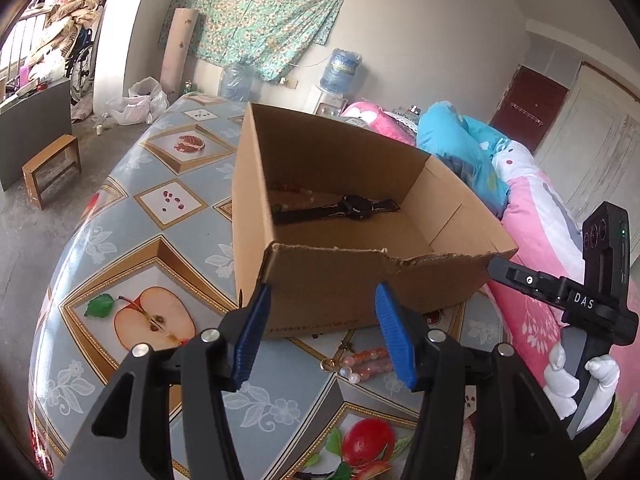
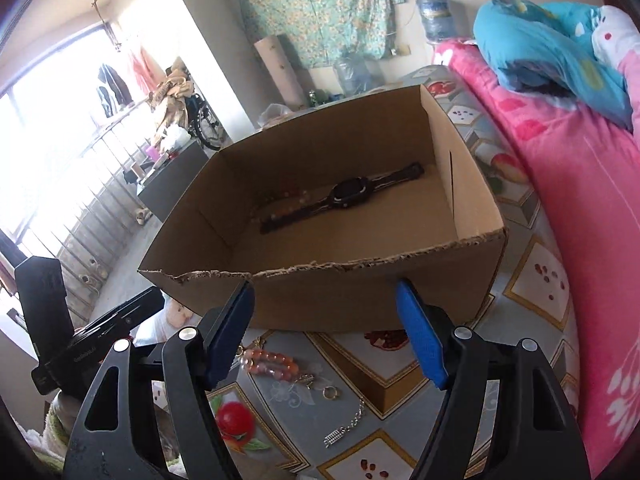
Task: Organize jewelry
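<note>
a: since both my hands hang in front of the box [image 2: 320, 292], what's the layout, biggest first?

b: table [image 1: 132, 240] with the fruit cloth, then the box on it, open-topped. inside lie the watch [image 2: 348, 192] and some beads [image 2: 288, 194] by its strap.

a: and outside?

b: the bracelet [image 2: 268, 360] lies just in front of the box wall, a ring [image 2: 331, 393] near it, then a thin chain [image 2: 348, 424] closer to me.

a: my grippers?

b: left gripper [image 1: 320, 332] has its jaws partly apart, holding nothing. right gripper [image 2: 336, 336] stands wider, also empty, with the bracelet below its left pad.

a: what could go wrong?

b: i think the box wall is close, so a low reach could shove the box. the ring and chain are small and flat; pads may slide off or drag the cloth. the left gripper could crowd my right over the bracelet.
</note>
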A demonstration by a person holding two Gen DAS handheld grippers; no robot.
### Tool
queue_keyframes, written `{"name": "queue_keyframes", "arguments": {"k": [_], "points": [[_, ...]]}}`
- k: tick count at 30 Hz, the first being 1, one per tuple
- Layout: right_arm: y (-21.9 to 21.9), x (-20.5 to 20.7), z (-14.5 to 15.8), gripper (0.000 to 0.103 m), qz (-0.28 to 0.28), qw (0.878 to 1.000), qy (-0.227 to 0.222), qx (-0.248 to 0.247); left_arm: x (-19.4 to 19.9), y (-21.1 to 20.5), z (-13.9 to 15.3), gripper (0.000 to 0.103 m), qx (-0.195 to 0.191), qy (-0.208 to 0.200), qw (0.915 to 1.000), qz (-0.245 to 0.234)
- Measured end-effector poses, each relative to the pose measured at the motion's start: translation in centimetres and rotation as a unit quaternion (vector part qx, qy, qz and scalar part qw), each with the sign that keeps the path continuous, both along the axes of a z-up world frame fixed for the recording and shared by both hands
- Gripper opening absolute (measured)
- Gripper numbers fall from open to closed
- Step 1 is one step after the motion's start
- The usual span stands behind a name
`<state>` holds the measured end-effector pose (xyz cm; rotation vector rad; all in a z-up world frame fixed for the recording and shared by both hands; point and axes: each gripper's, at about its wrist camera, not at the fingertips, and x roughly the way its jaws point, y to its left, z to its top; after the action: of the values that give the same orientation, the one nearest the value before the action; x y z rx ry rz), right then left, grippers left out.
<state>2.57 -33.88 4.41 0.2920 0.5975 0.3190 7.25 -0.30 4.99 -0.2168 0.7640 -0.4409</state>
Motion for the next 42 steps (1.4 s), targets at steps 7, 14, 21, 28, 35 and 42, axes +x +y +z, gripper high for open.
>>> {"name": "queue_keyframes", "arguments": {"k": [7, 14, 21, 28, 35, 42], "points": [[0.5, -1.8, -5.2, 0.069, -0.044, 0.994, 0.054, -0.082, -2.5, -2.4, -2.2, 0.053, 0.05, 0.001, 0.9973, -0.053], [0.6, -2.0, -7.1, 0.061, -0.028, 0.996, 0.07, -0.039, -4.5, -9.4, -3.7, 0.025, 0.168, -0.047, 0.9706, -0.166], [0.3, -1.2, -7.6, 0.06, -0.011, 0.997, 0.067, -0.027, -3.4, -12.1, -5.3, 0.018, 0.239, -0.053, 0.9458, -0.214], [-0.3, -0.5, -7.9, 0.061, -0.001, 0.998, 0.061, -0.022, -2.5, -13.5, -6.4, 0.018, 0.288, -0.051, 0.9269, -0.235], [-1.1, -0.9, -8.4, 0.061, 0.003, 0.998, 0.054, -0.027, -1.7, -14.8, -6.6, 0.007, 0.294, -0.052, 0.9195, -0.255], [-0.7, -1.0, -8.5, 0.061, 0.002, 0.998, 0.053, -0.026, -1.7, -13.5, -3.5, 0.0, 0.249, -0.083, 0.9373, -0.229]]}}
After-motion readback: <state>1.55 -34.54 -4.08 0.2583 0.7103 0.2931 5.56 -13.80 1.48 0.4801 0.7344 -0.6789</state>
